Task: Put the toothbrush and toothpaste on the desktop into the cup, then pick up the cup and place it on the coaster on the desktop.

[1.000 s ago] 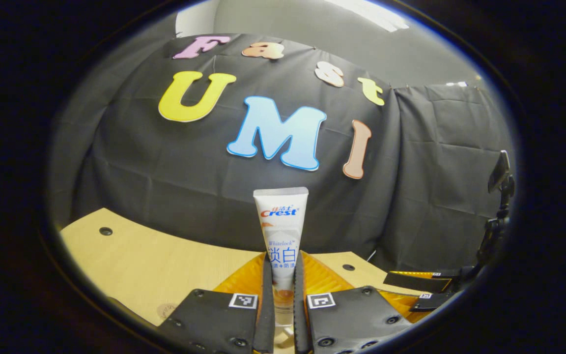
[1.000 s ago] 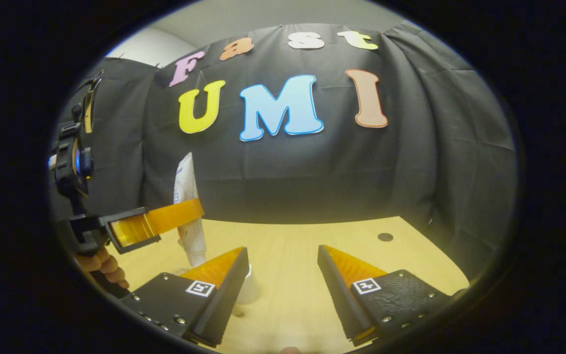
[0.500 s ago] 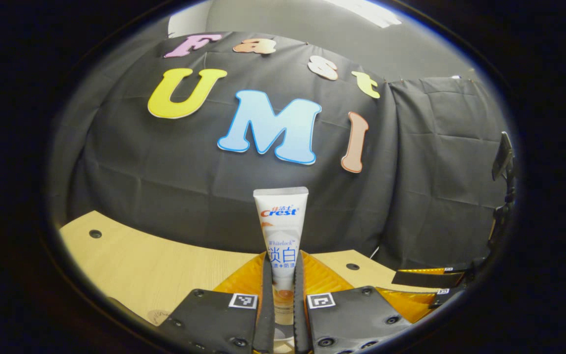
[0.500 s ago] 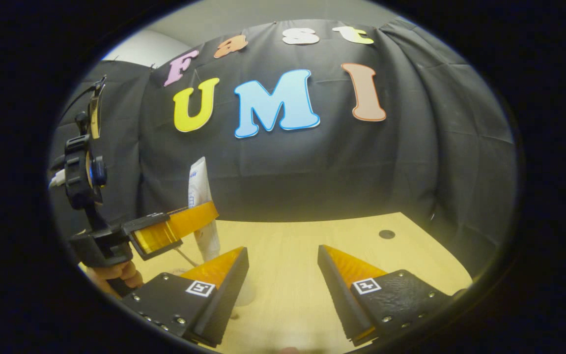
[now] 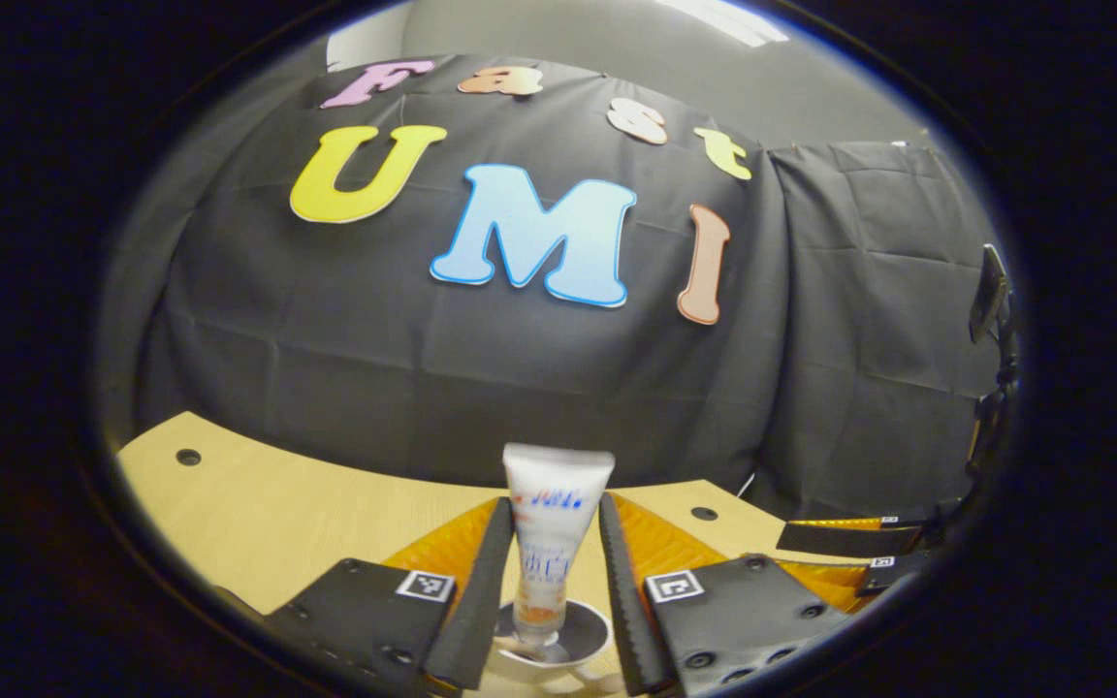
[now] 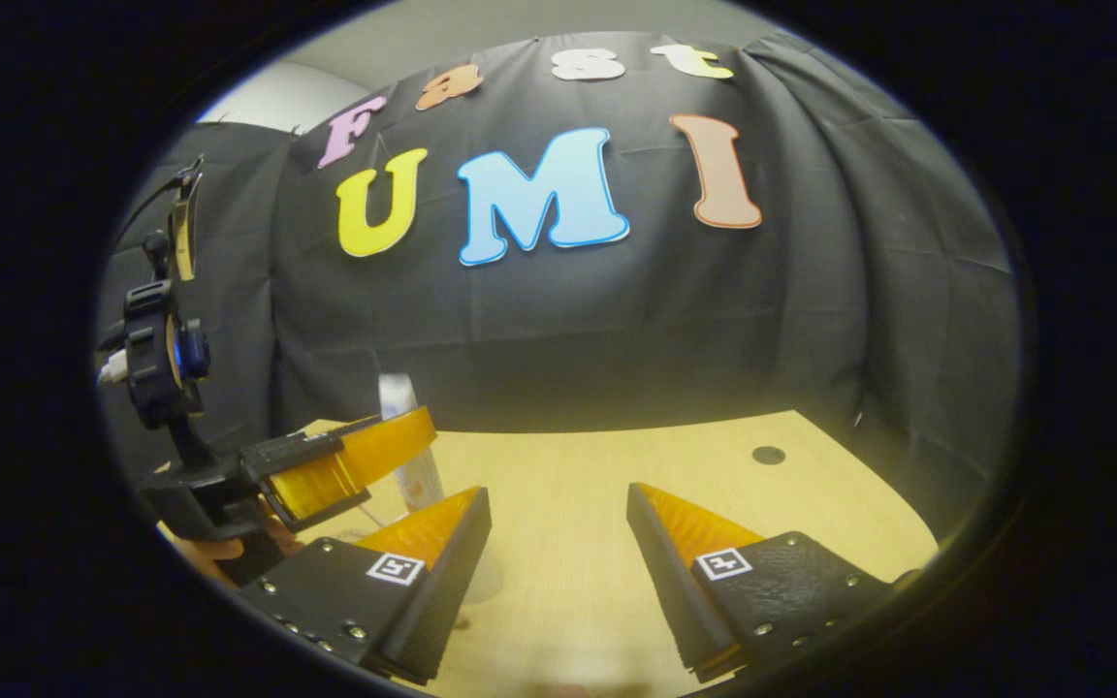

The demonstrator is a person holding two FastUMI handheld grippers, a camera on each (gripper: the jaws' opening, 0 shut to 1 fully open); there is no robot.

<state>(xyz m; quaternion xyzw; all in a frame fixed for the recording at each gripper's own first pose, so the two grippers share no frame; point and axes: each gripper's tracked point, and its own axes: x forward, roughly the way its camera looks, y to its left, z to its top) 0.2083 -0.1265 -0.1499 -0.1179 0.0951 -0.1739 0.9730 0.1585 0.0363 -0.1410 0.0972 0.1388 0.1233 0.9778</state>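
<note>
in the left gripper view, the left gripper (image 5: 551, 543) has its fingers spread apart on either side of the toothpaste tube (image 5: 553, 528), no longer pinching it. the tube stands upright with its lower end inside the white cup (image 5: 551, 642) just below, on the wooden desktop (image 5: 268, 504). in the right gripper view, the right gripper (image 6: 558, 543) hangs released above the desktop, holding nothing; the left gripper sits to its left, a hand (image 6: 219, 548) under it.

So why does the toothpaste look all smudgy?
In the left gripper view the toothpaste is smeared, probably by motion, standing in the cup between the parted left claw; in the right gripper view it shows as a dim sliver.
</note>
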